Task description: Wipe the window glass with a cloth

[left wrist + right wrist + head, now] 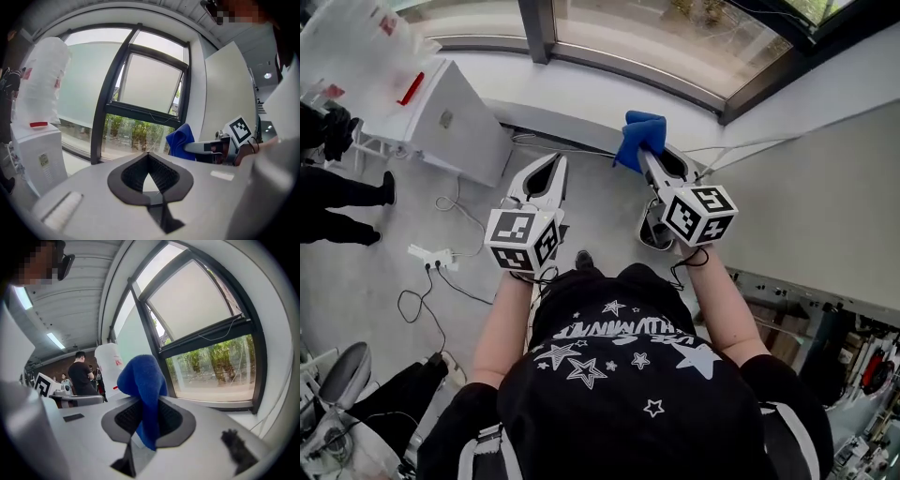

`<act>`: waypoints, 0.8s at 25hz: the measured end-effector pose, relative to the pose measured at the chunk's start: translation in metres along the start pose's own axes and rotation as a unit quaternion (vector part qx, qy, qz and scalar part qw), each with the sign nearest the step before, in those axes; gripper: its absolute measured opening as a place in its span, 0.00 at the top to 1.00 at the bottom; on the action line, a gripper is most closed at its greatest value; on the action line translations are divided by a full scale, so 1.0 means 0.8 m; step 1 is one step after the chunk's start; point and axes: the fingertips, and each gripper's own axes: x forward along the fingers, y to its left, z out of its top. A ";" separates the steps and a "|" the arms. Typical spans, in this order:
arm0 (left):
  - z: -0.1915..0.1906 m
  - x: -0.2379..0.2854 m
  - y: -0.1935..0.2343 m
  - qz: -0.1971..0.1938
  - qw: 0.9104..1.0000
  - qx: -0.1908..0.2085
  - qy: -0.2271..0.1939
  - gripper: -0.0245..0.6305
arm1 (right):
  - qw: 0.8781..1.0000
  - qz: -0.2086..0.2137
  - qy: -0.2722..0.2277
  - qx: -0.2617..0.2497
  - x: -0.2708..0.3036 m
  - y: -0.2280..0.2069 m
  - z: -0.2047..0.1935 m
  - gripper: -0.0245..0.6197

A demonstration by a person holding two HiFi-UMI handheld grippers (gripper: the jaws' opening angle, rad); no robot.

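The large dark-framed window glass [675,37] stands ahead of both grippers. The grey left gripper [148,154] has its 2 jaws pressed together tip to tip, holding nothing. The grey right gripper [146,404] pinches the folded blue cloth [140,373], near the glass but apart from it.

The lower end of the cloth [143,390] is swallowed between the jaws of the right gripper [149,420]. In the head view, the window glass [675,37] is cut off by the top edge, a bystander [342,192] by the left; the cabinet label [446,118] cannot be read.
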 end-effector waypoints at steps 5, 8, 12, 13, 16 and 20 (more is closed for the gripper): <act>-0.002 0.017 0.012 -0.006 1.000 -0.004 0.007 0.95 | 1.000 -0.012 0.015 0.002 0.011 -0.013 -0.009 0.85; -0.005 0.037 0.014 -0.012 1.000 -0.005 0.016 0.95 | 1.000 -0.020 0.013 0.009 0.017 -0.031 -0.006 0.85; 0.007 0.064 0.017 -0.018 1.000 0.014 0.016 0.95 | 1.000 -0.022 0.006 0.014 0.040 -0.059 -0.001 0.85; 0.011 0.071 0.020 -0.018 1.000 0.019 0.016 0.95 | 1.000 -0.023 0.002 0.018 0.048 -0.067 0.003 0.85; 0.022 0.099 0.033 -0.018 0.999 0.024 0.020 0.95 | 0.999 -0.021 -0.012 0.028 0.071 -0.086 0.020 0.85; 0.044 0.150 0.046 -0.025 0.999 0.030 0.022 0.95 | 0.999 -0.020 -0.026 0.019 0.094 -0.117 0.051 0.85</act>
